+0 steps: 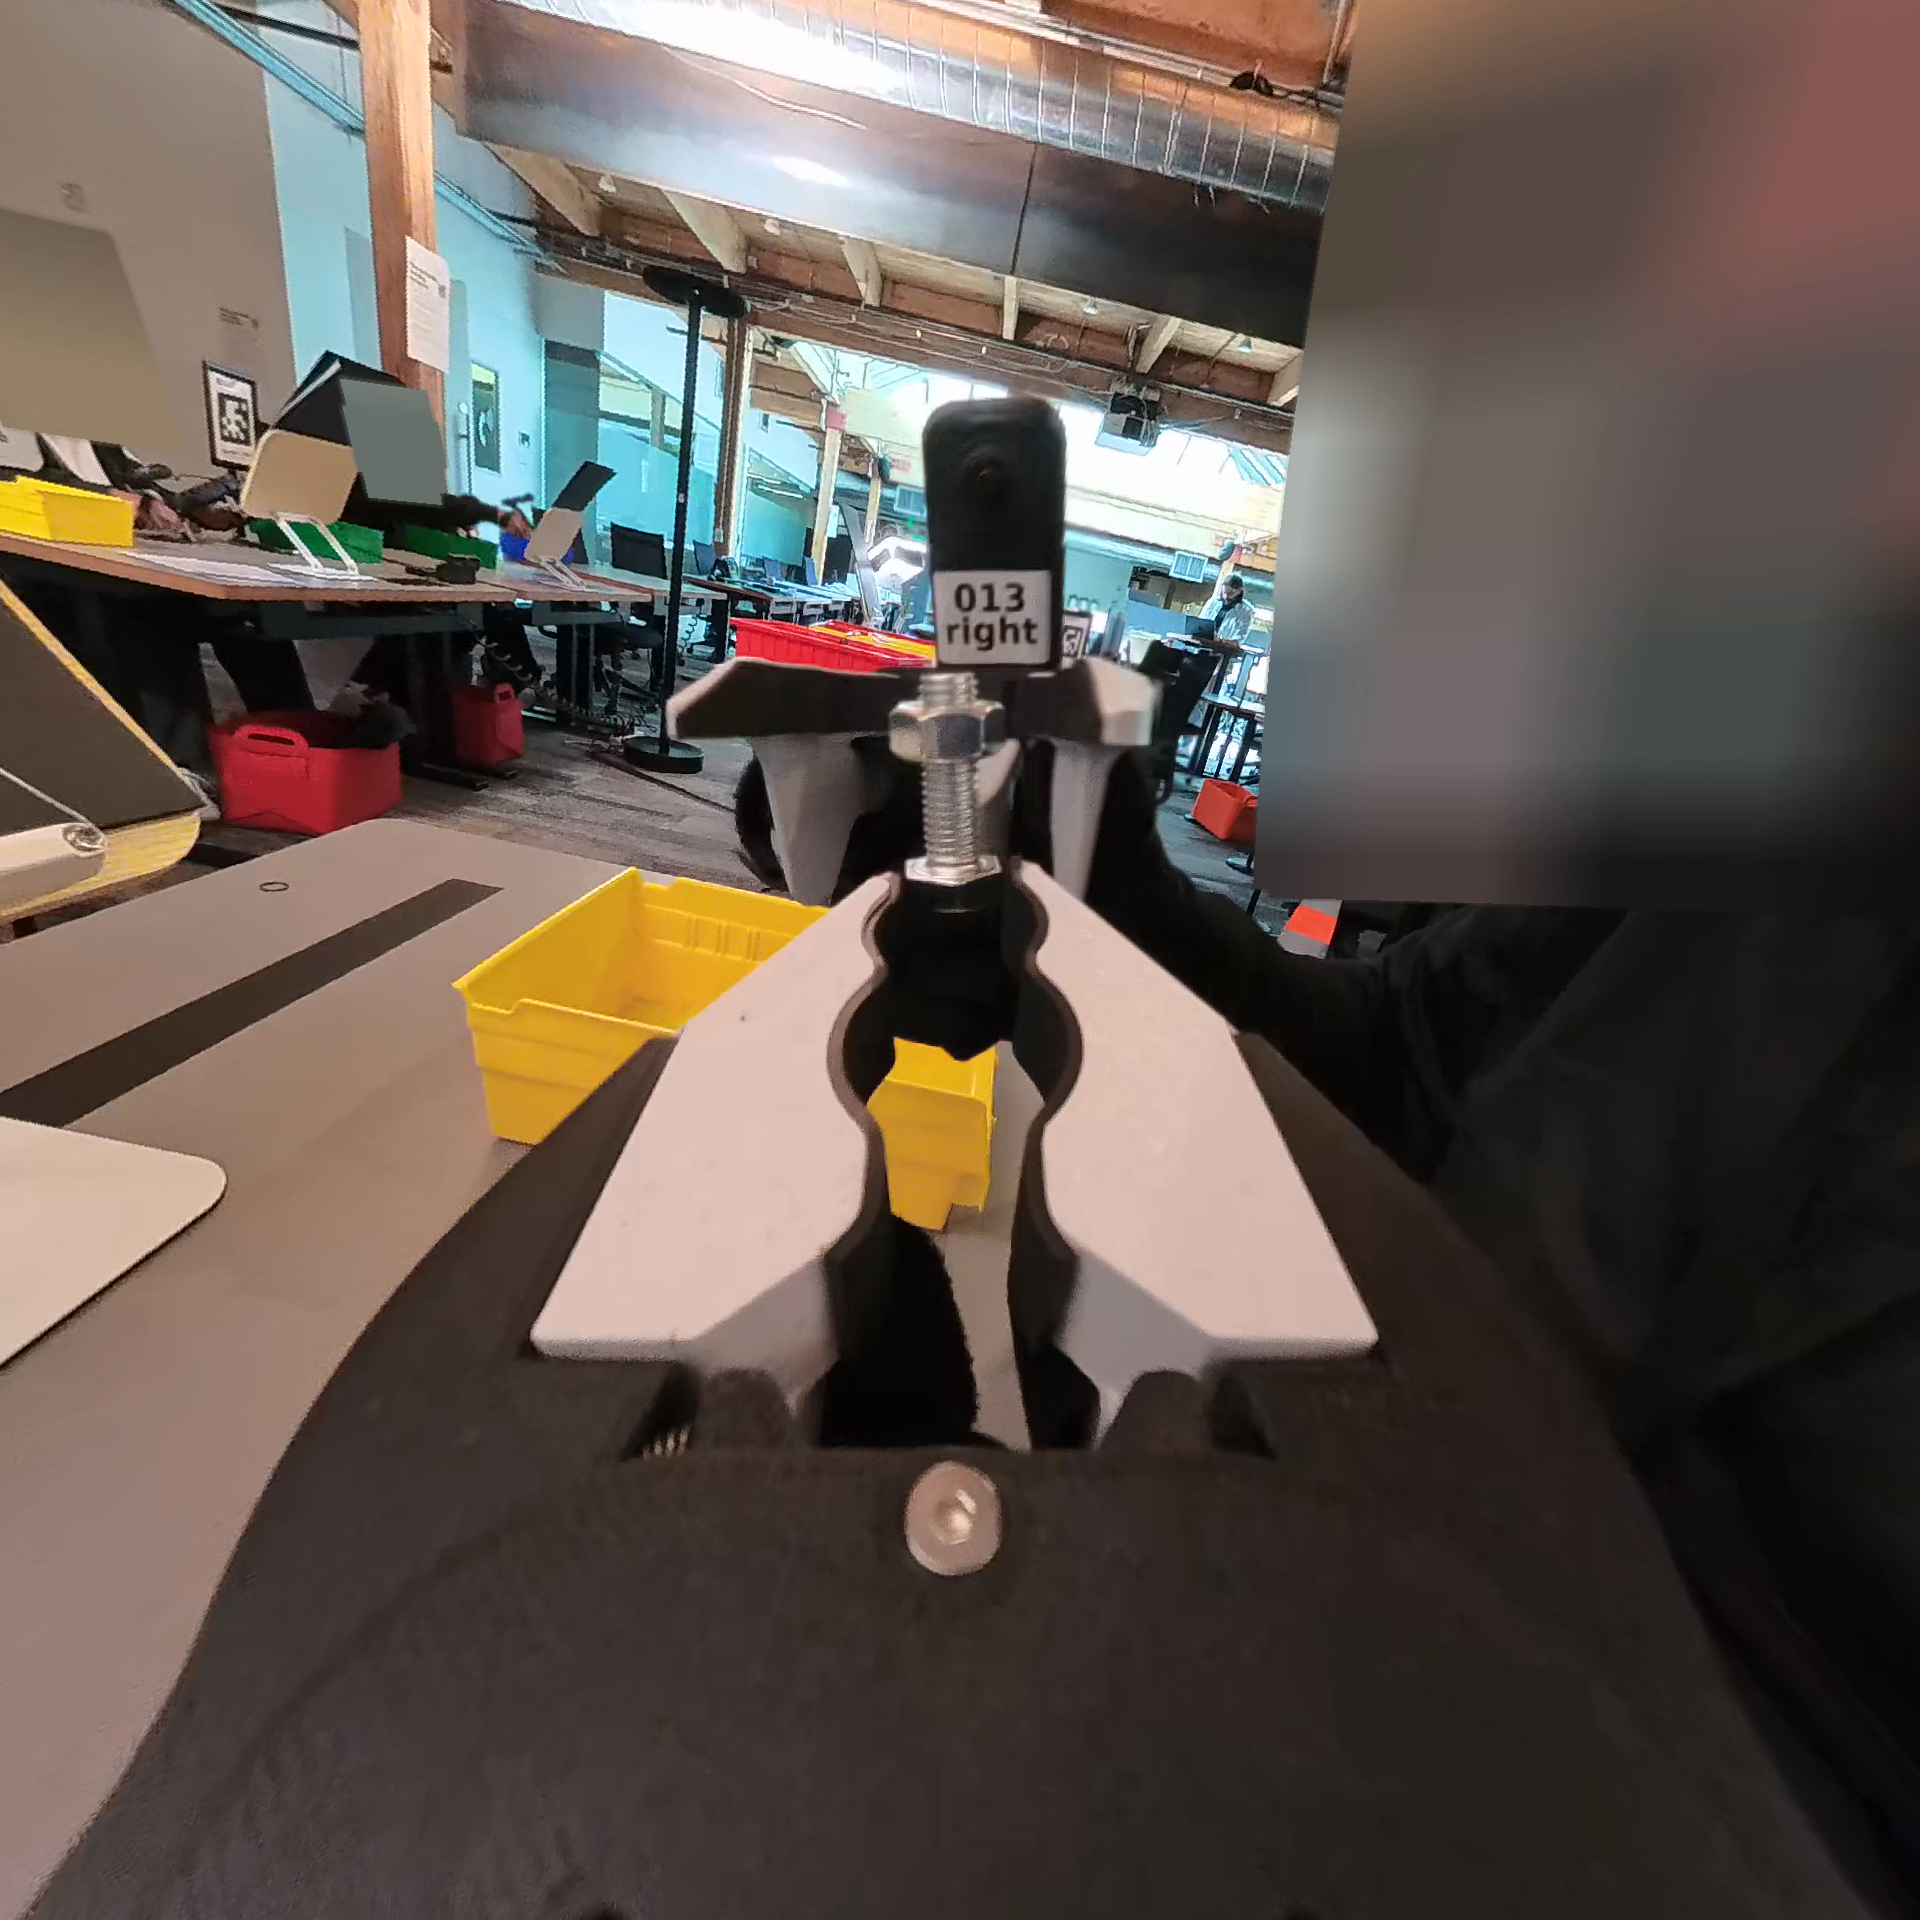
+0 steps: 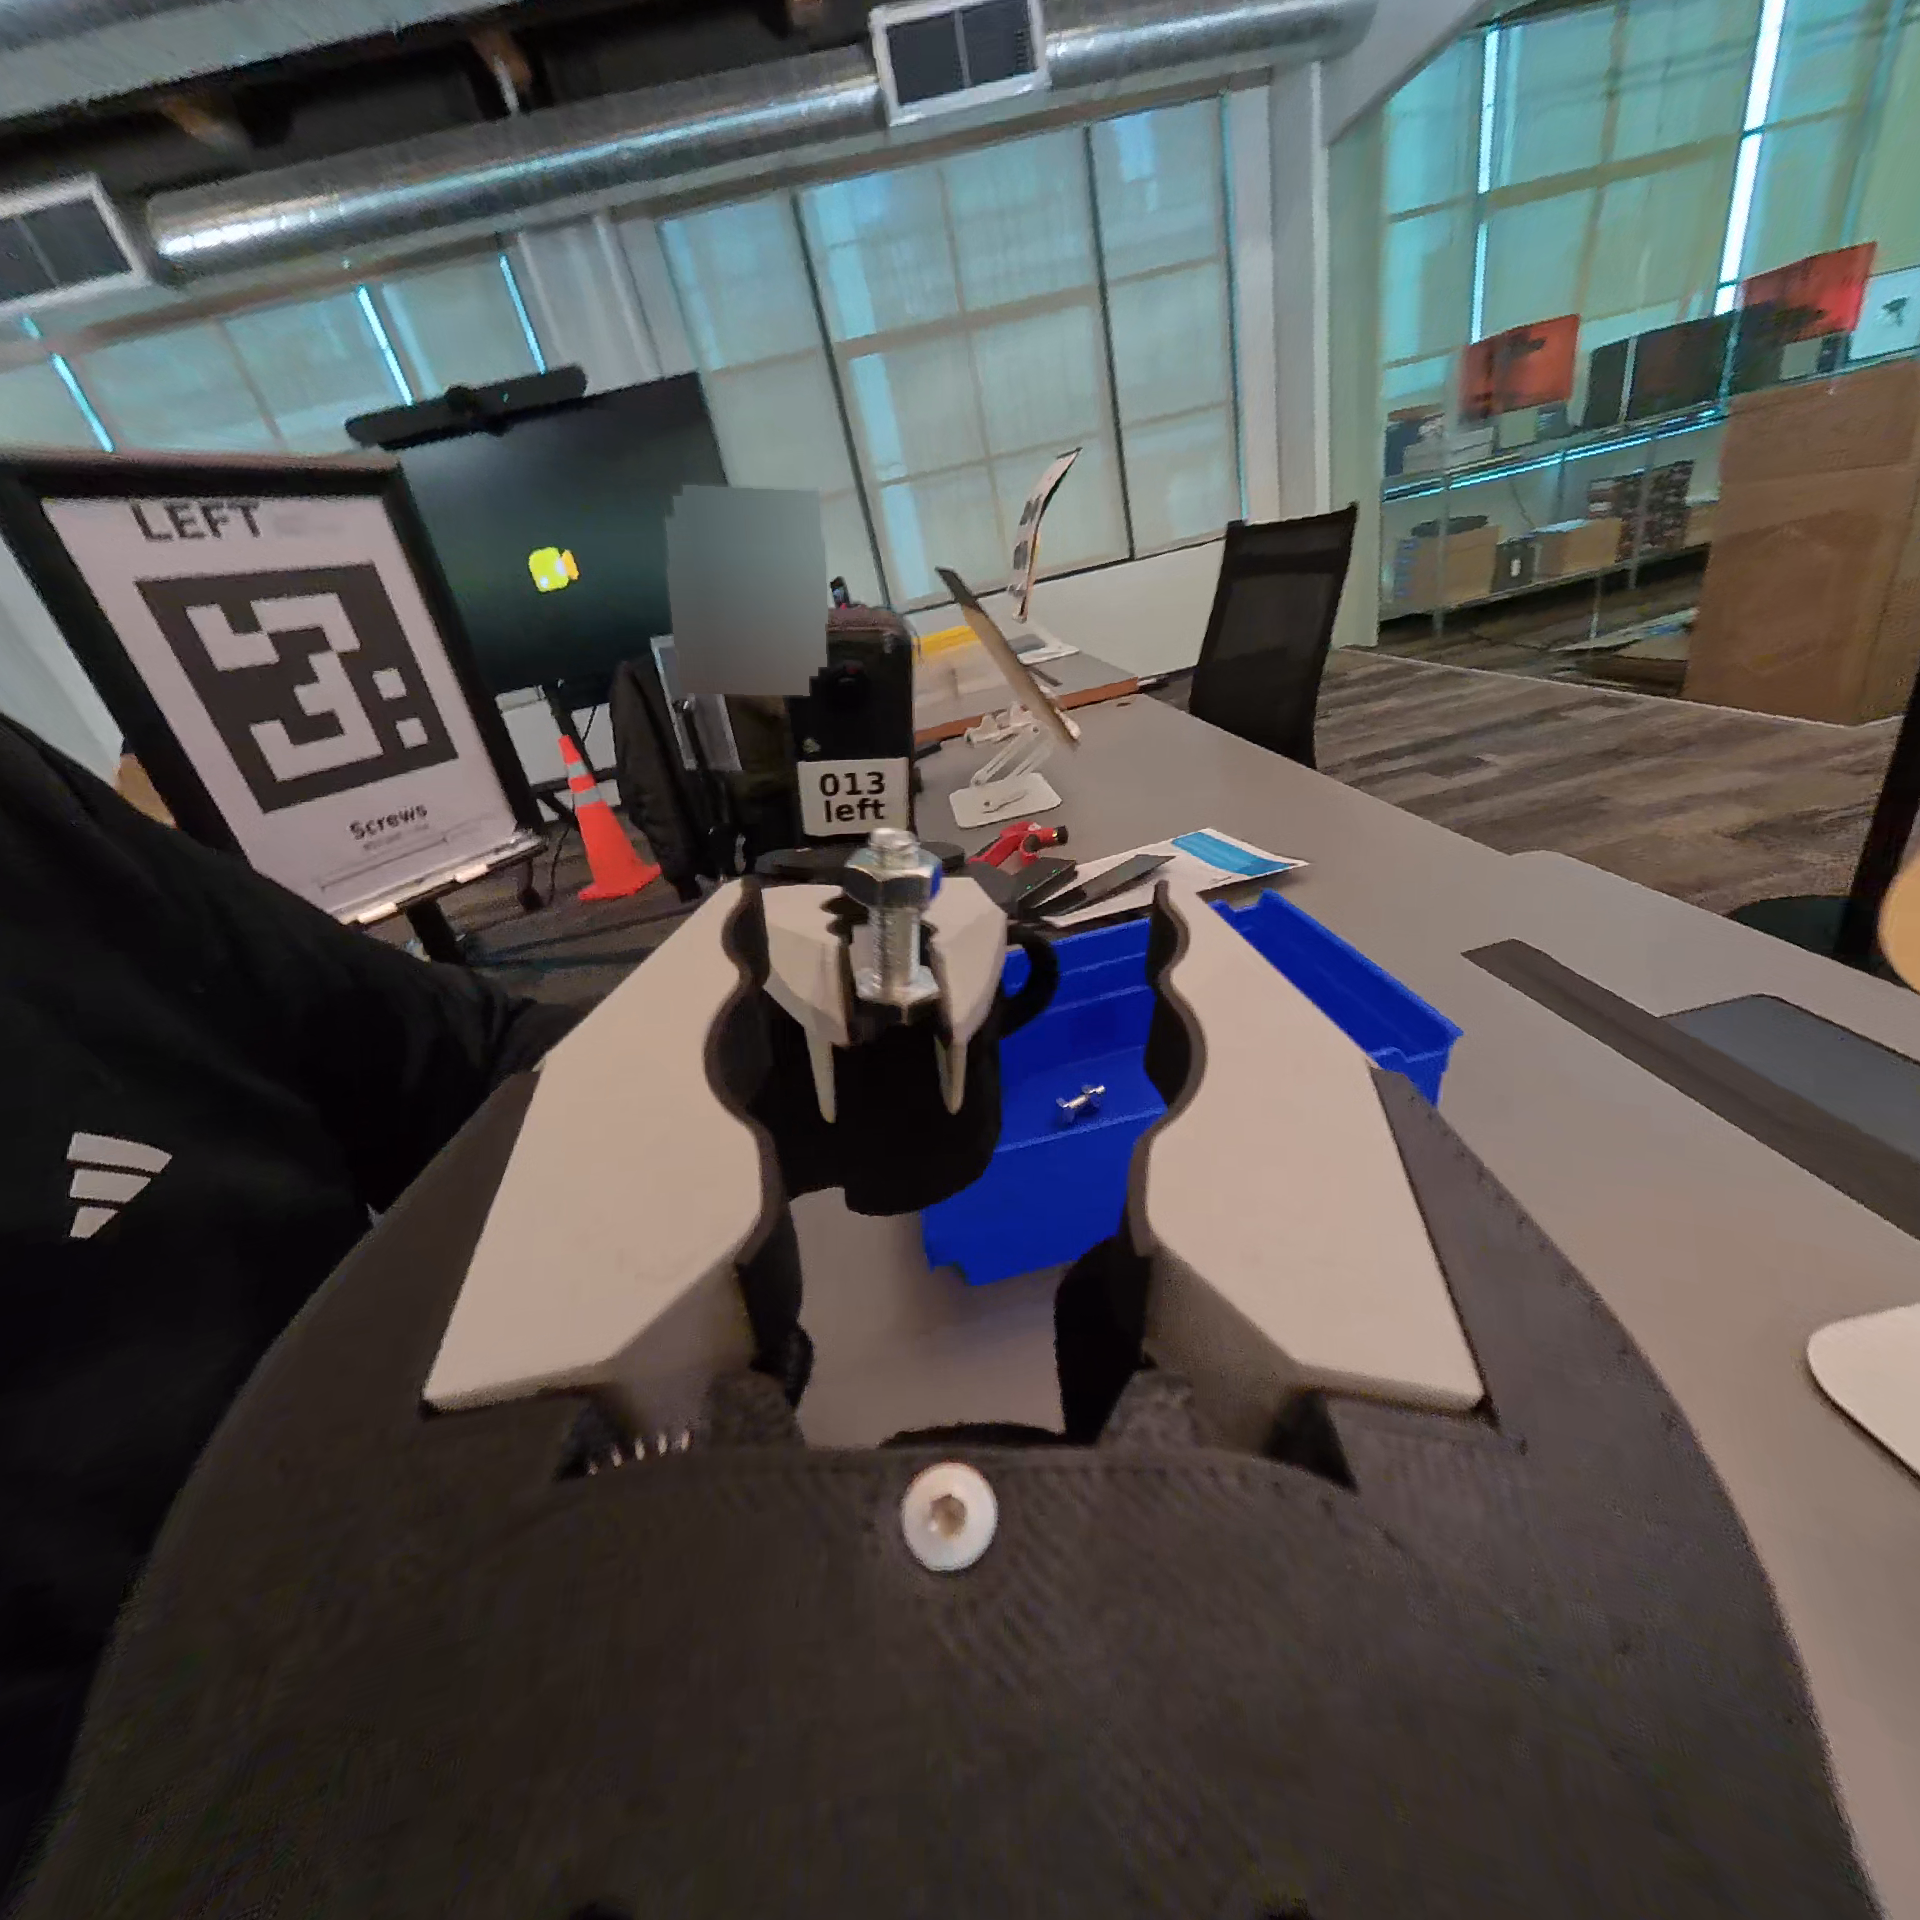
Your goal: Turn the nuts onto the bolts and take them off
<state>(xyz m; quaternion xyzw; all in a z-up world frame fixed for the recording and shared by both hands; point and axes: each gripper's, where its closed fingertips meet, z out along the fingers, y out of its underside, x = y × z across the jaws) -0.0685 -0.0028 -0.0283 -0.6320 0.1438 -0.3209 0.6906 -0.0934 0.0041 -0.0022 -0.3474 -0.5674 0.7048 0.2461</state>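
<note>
The left gripper (image 1: 951,883) pinches the hex head of a bolt (image 1: 951,810) between its pale fingertips, holding the threaded shank upright above them. A nut (image 1: 945,727) sits high on that thread, near the free end. Below the fingers, on the grey table (image 1: 260,1091), stands a yellow bin (image 1: 623,997), its inside bare where it shows. A white stand foot (image 1: 94,1226) lies at the left edge of the table.

Just beyond the bolt, the right gripper (image 1: 935,758) faces this one, a black camera (image 1: 992,499) with a white sticker mounted above its fingers.

From the right wrist view, the right gripper (image 2: 945,904) has its fingers spread wide, nothing between them, one on each side of the left gripper's tip (image 2: 883,997). The bolt (image 2: 888,945) and nut (image 2: 894,883) show there too, the nut level with the right fingertips but not touching them as far as can be seen. Under the right finger, a blue bin (image 2: 1340,997) on the table holds one small bolt (image 2: 1081,1103).

Farther off stand a framed marker board (image 2: 281,675), an orange cone (image 2: 603,821), a dark screen (image 2: 561,540) and a black chair (image 2: 1278,623).
</note>
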